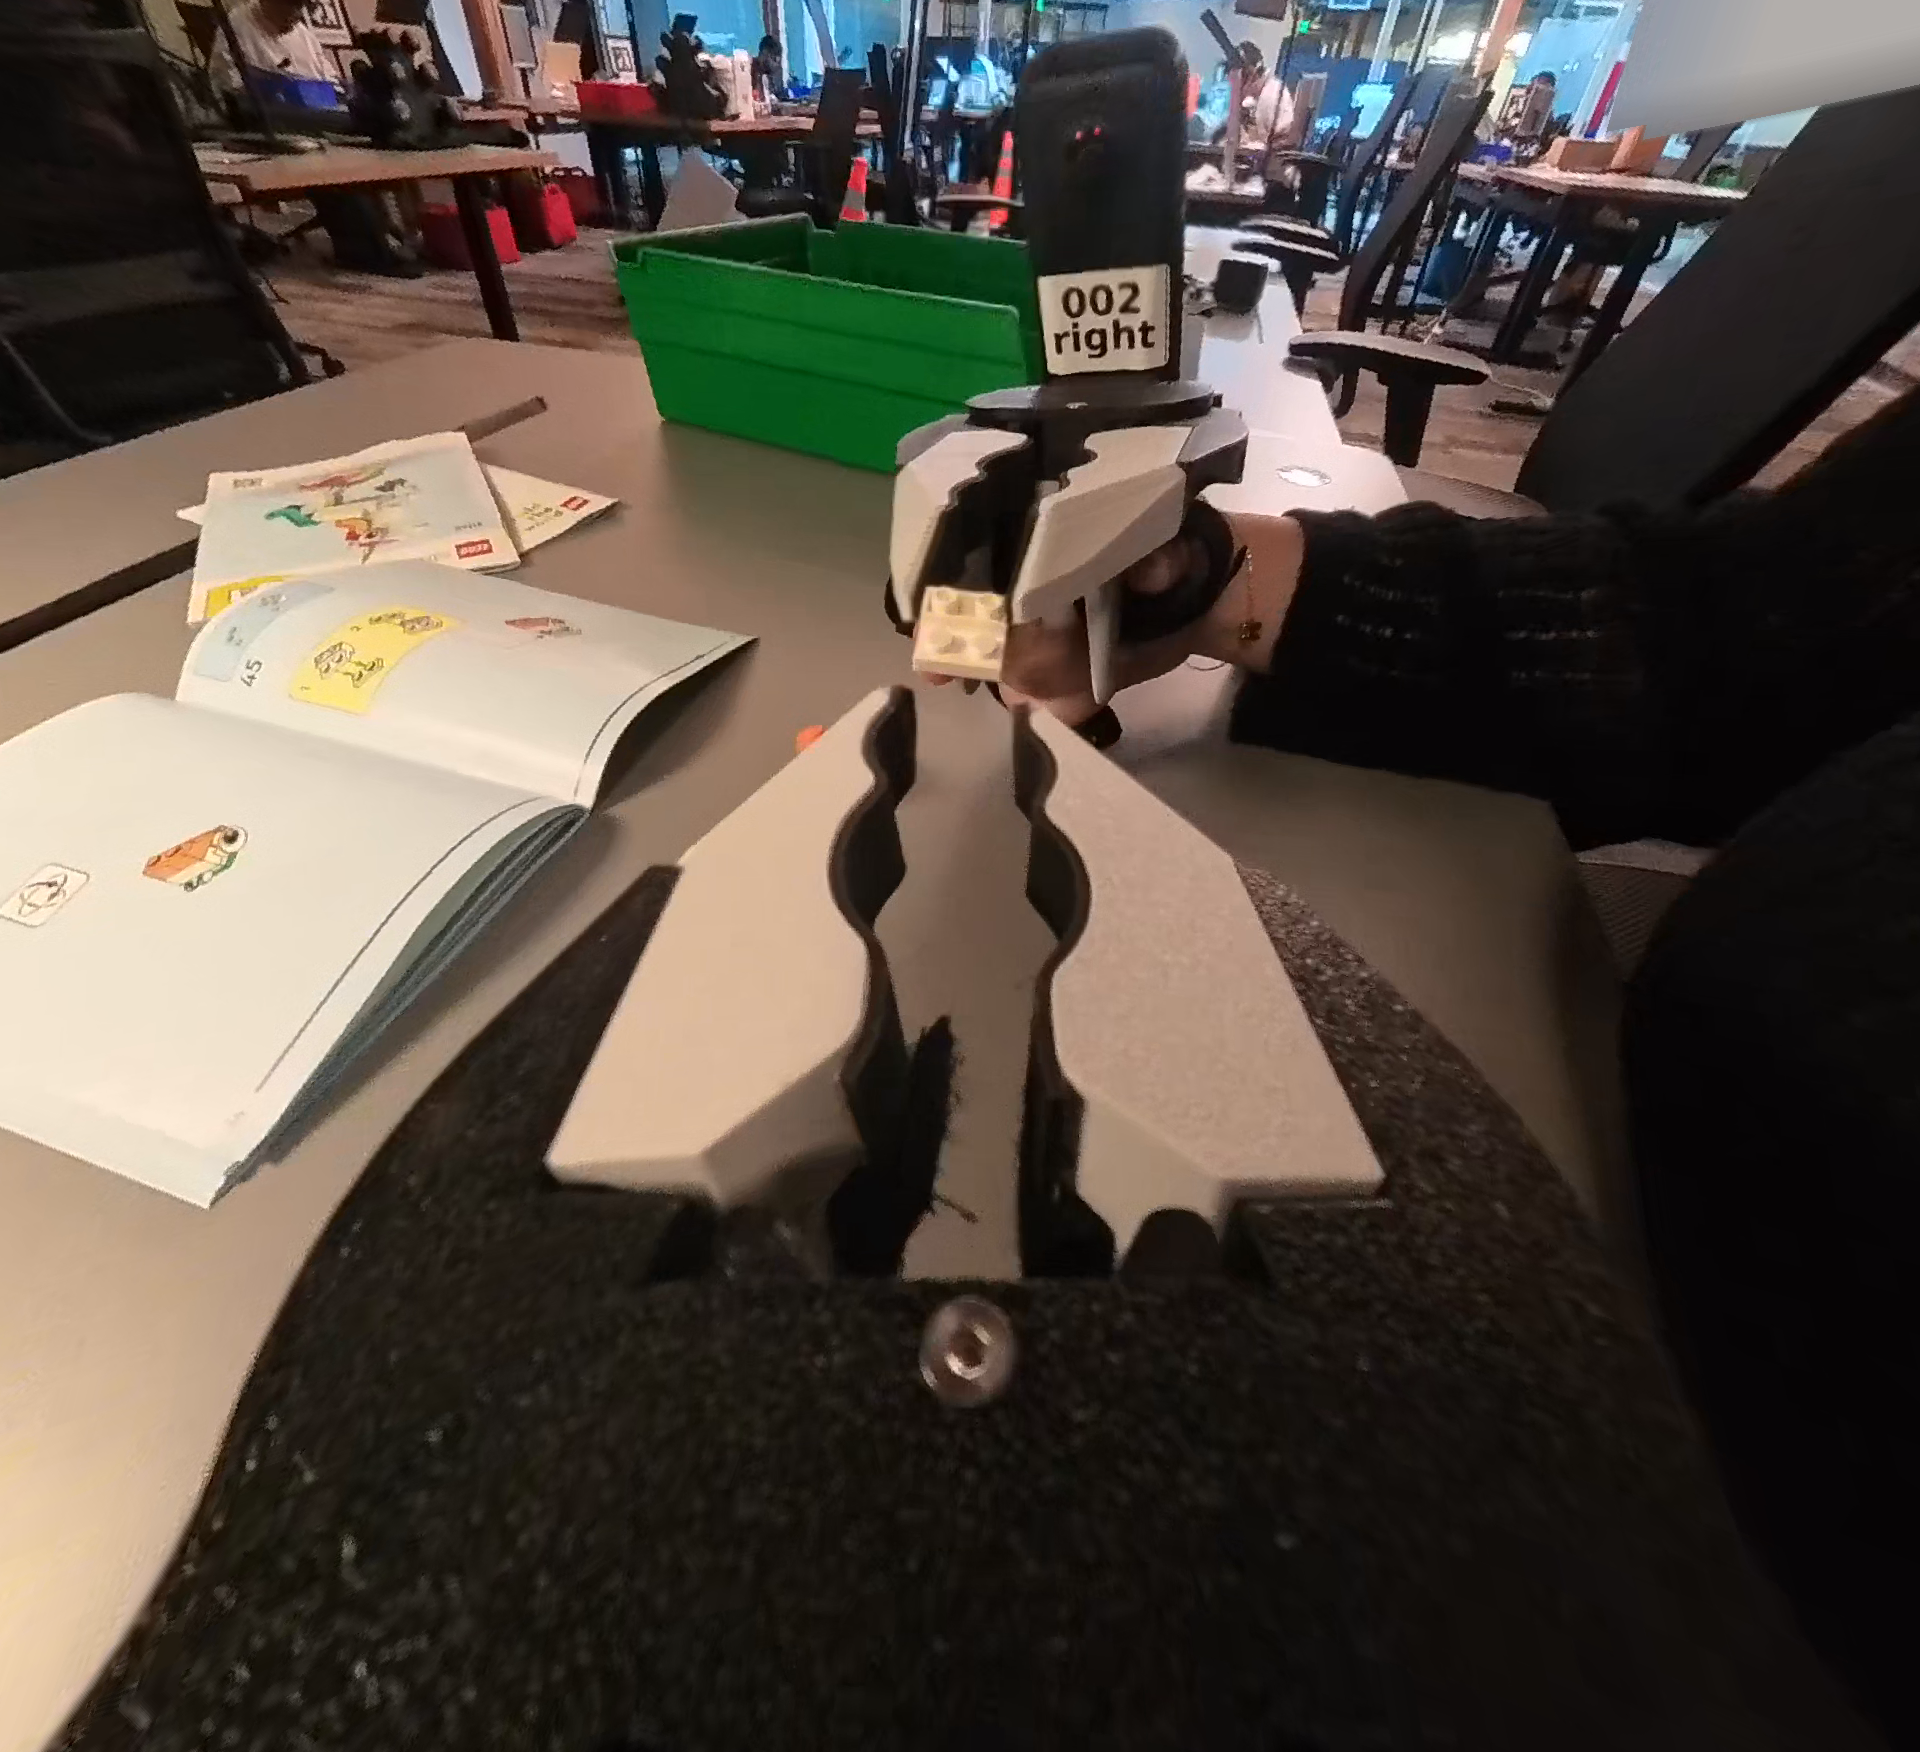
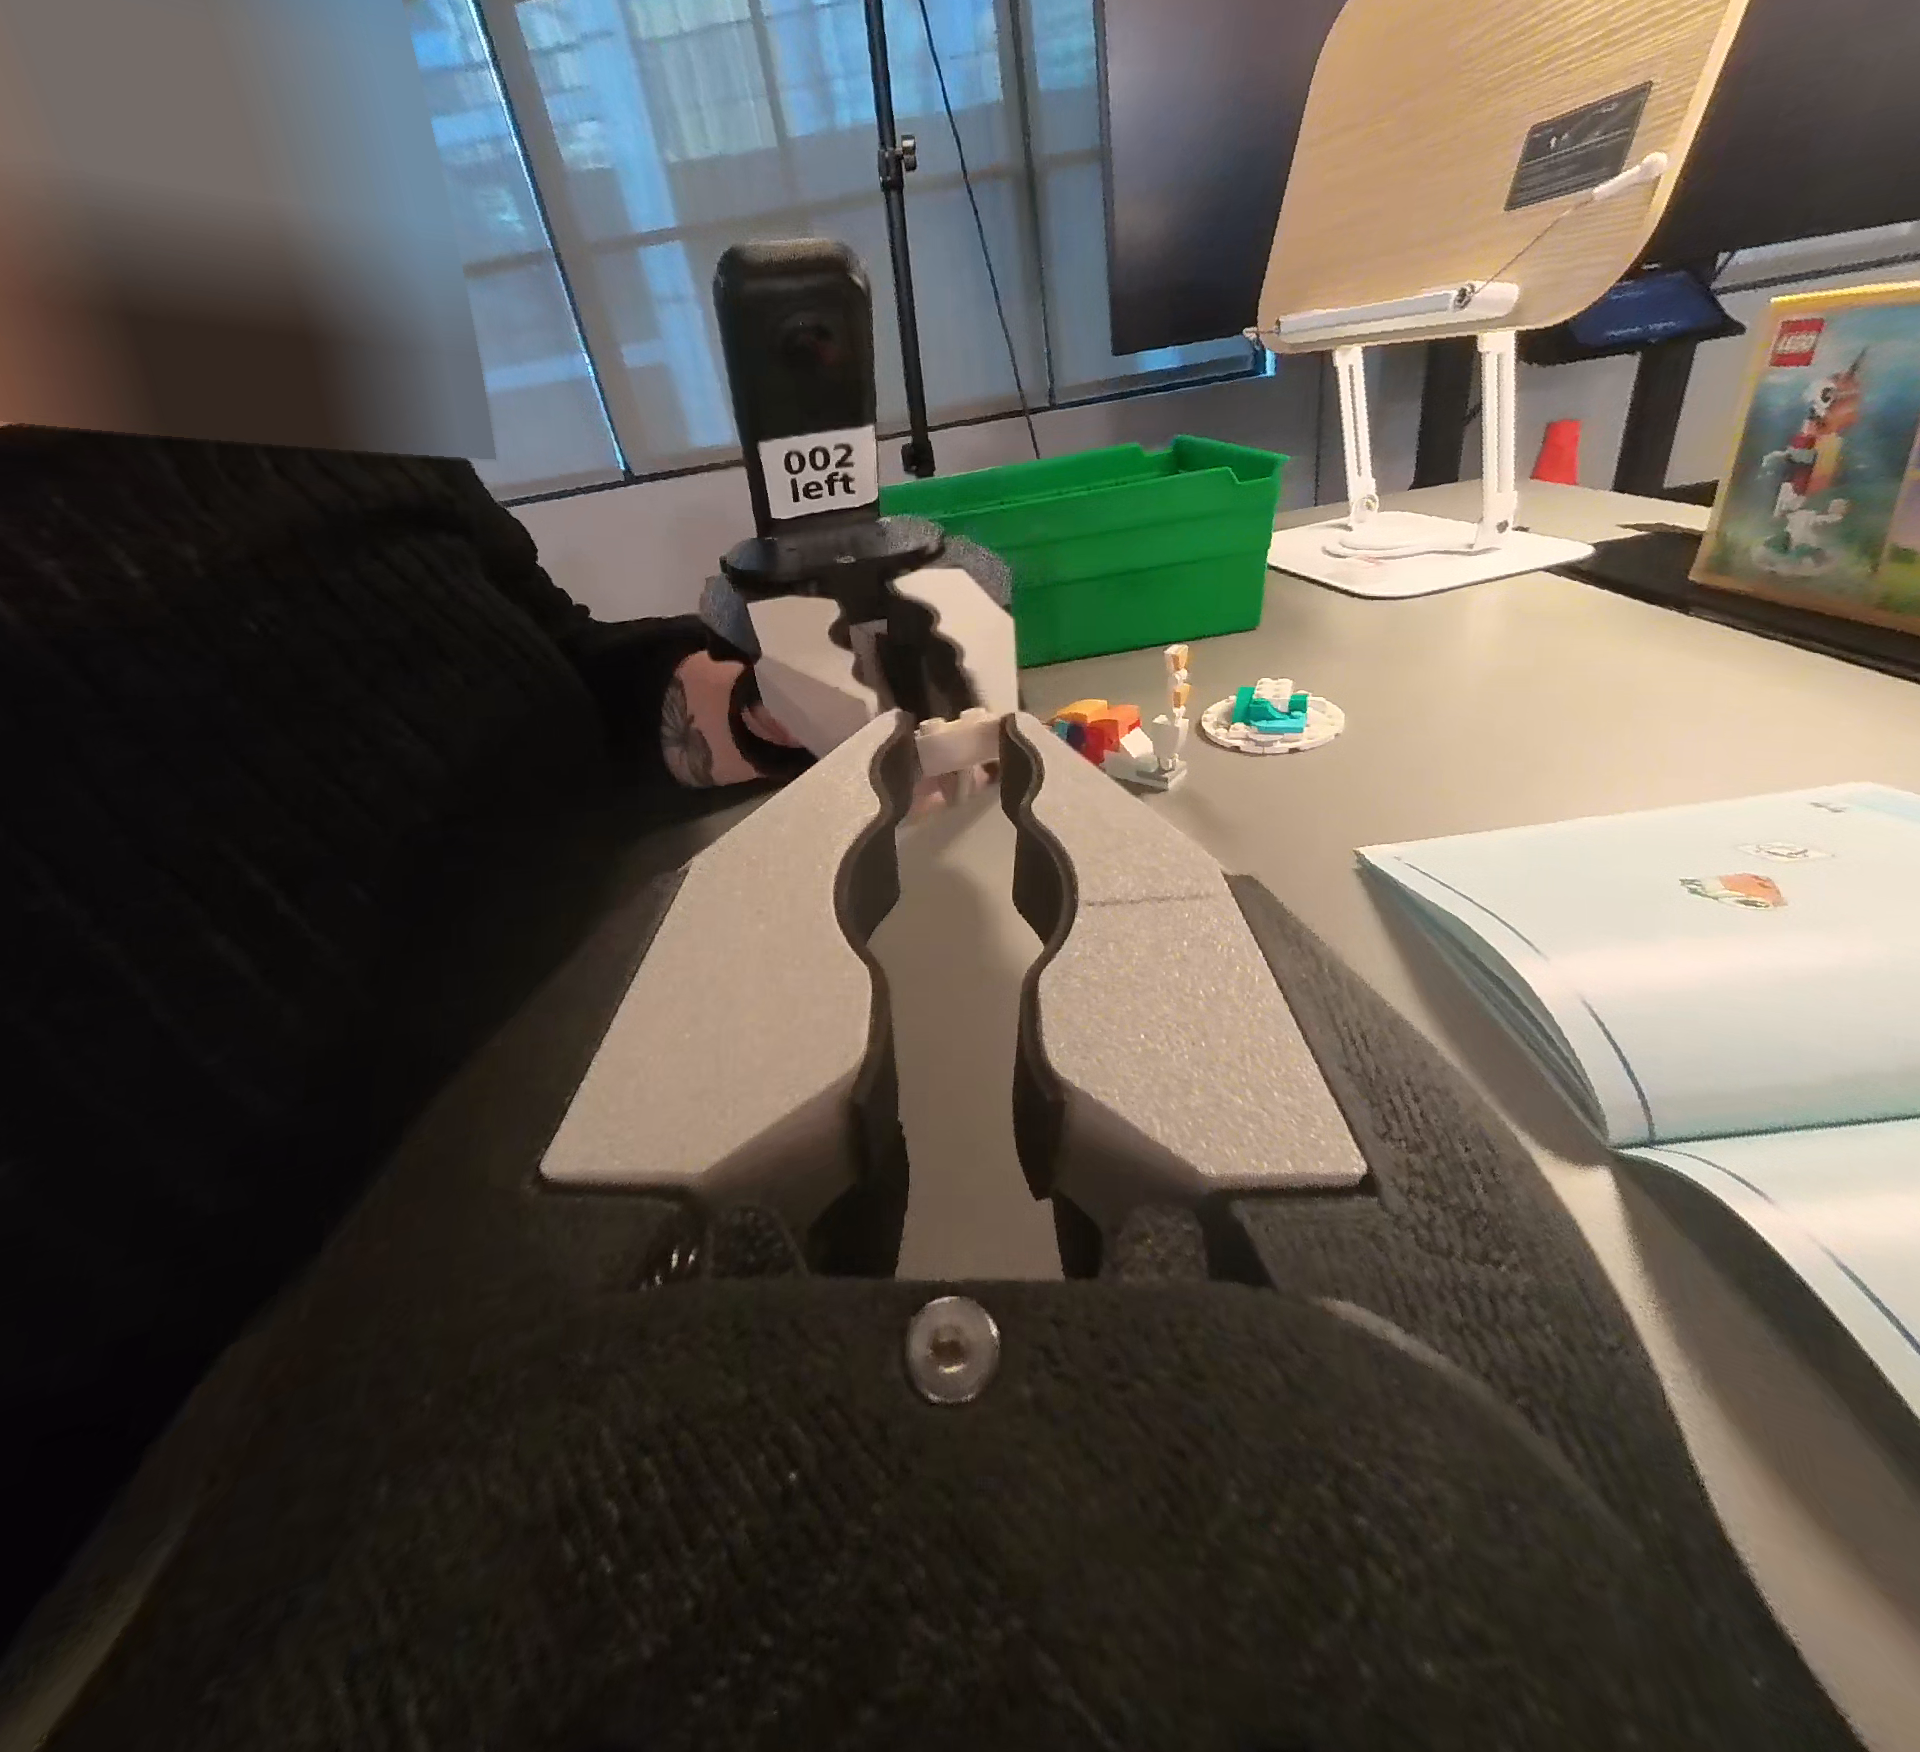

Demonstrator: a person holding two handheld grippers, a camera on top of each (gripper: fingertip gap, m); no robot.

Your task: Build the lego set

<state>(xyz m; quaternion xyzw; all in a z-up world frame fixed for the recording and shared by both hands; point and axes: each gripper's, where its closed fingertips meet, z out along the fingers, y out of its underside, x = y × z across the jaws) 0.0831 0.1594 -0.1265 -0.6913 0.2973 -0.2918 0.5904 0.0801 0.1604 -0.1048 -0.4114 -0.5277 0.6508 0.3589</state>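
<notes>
Two hand-held grippers face each other above the tabletop (image 2: pixel 1455 663): the right hand-held gripper (image 2: pixel 951 746) is closed on a small white brick (image 2: pixel 954 738) pinched at the very tips, while the left hand-held gripper (image 1: pixel 961 715) stands narrowly parted with nothing between its fingers. Seen from the left wrist, the white brick sits skewed at the fingertips with studs showing, so the likeliest trouble, in my judgement, is that it twists or pops loose if the left one nudges or takes it off-centre, and a dropped piece could skid toward the tabletop edge. Just beside lies the open instruction booklet (image 1: pixel 312 871), its pages bearing printed pictures and a step number that I leave unquoted. Farther on, a partly built orange-and-white model (image 2: pixel 1117 736) and a round white base with teal pieces (image 2: pixel 1270 717) rest near each other; a careless swing could knock them. Beyond stand a green bin (image 2: pixel 1122 549), a wooden book stand (image 2: pixel 1507 144) carrying a dark label, and the set's box (image 2: pixel 1818 455) with its red brand logo. Each gripper's camera carries a white printed sticker.
</notes>
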